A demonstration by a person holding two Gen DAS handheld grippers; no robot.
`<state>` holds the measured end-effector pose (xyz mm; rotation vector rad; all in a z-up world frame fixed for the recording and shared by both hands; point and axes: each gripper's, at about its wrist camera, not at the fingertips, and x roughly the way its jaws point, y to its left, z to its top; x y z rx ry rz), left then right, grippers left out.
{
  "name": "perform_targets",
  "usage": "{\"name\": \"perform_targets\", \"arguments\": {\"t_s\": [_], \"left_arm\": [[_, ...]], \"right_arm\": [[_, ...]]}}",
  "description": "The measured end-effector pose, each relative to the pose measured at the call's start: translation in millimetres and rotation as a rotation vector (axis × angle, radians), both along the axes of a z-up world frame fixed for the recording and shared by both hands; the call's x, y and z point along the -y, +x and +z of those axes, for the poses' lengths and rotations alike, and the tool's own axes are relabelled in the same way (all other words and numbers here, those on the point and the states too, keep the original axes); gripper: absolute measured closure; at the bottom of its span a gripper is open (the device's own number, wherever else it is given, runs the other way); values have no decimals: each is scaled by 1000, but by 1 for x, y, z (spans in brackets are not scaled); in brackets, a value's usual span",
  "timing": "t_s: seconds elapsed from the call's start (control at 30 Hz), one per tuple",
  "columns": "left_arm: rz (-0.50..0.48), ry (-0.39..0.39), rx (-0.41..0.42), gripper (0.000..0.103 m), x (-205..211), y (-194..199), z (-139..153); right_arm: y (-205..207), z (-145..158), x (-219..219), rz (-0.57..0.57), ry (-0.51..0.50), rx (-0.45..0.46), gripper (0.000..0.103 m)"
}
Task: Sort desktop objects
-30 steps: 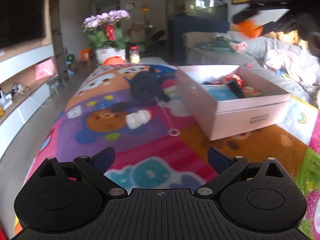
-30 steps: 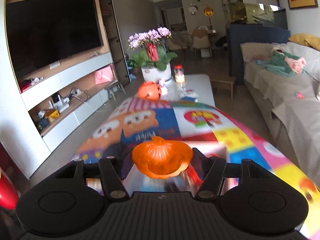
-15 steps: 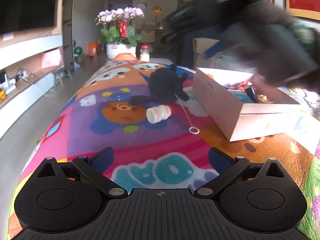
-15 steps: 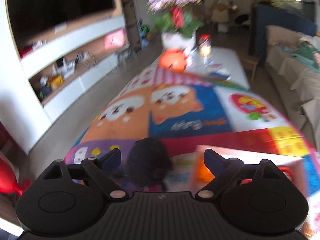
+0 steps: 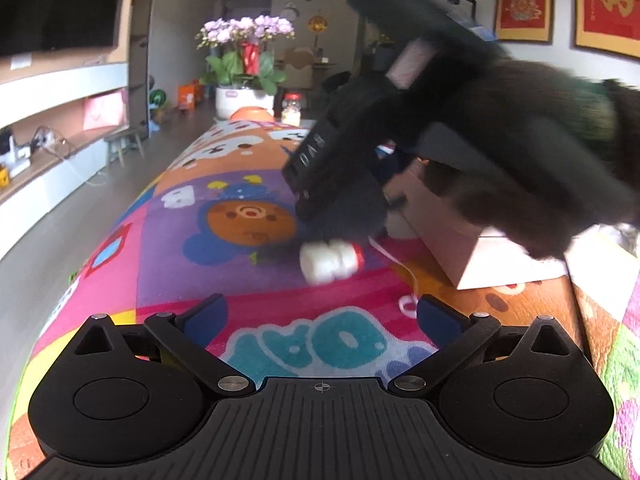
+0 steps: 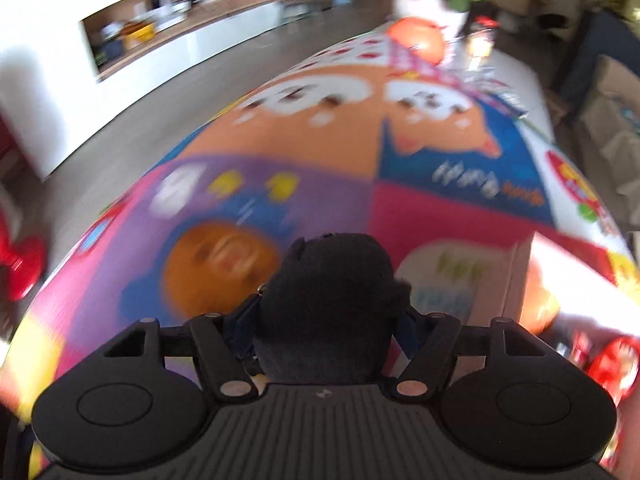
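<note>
Desk (image 5: 168, 248), covered by a cartoon-print mat. Pale cardboard box (image 5: 472, 256) open at its right side, just beside the black plush toy (image 6: 332, 300). Right tongs (image 6: 326, 330) angled steeply down; their jaws have just been closing and now sit against both flanks of the plush, which rests on the mat. Left tongs (image 5: 322, 316) jaws wide apart, nothing between. Small white bottle (image 5: 330, 260) with red cap lies on its side ahead of them, near the plush.

Potted orchid (image 5: 245, 60) at far table end; jar (image 5: 291, 109) beside; red wall hangings (image 5: 524, 0); TV shelving (image 6: 180, 12).
</note>
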<state>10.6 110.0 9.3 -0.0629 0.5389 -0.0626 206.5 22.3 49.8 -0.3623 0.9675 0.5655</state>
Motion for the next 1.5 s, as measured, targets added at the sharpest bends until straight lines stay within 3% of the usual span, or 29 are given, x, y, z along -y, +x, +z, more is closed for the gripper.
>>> {"name": "perform_targets", "arguments": {"t_s": [0.13,0.23,0.33,0.47,0.57,0.77,0.83,1.07,1.2,1.33,1.5], "left_arm": [[-31,47,-20,0,11,-2,-1],[-38,57,-49,0,16,-5,-2],[-38,70,-76,0,22,-8,-4],[-66,80,-104,0,34,-15,-6],[-79,102,-120,0,44,-20,-7],[-109,149,-161,0,65,-27,-9],[-114,165,-168,0,70,-28,-9],[-71,175,-175,0,73,-22,-6],[-38,139,-165,0,71,-16,-1],[-4,109,-142,0,70,-13,6],[-11,121,-158,0,72,-9,5]], "right_arm": [[-44,9,20,56,25,-40,37],[-74,31,46,48,105,31,37],[-104,62,87,17,228,121,37],[-132,75,154,-63,406,95,37],[-142,57,200,-145,519,25,36],[-140,-20,274,-367,740,-220,36],[-145,-32,287,-406,734,-208,32],[-168,-30,331,-518,686,-11,14],[-184,-34,349,-582,660,90,8],[-205,-33,350,-553,710,151,5],[-227,-36,346,-395,760,165,0]]}}
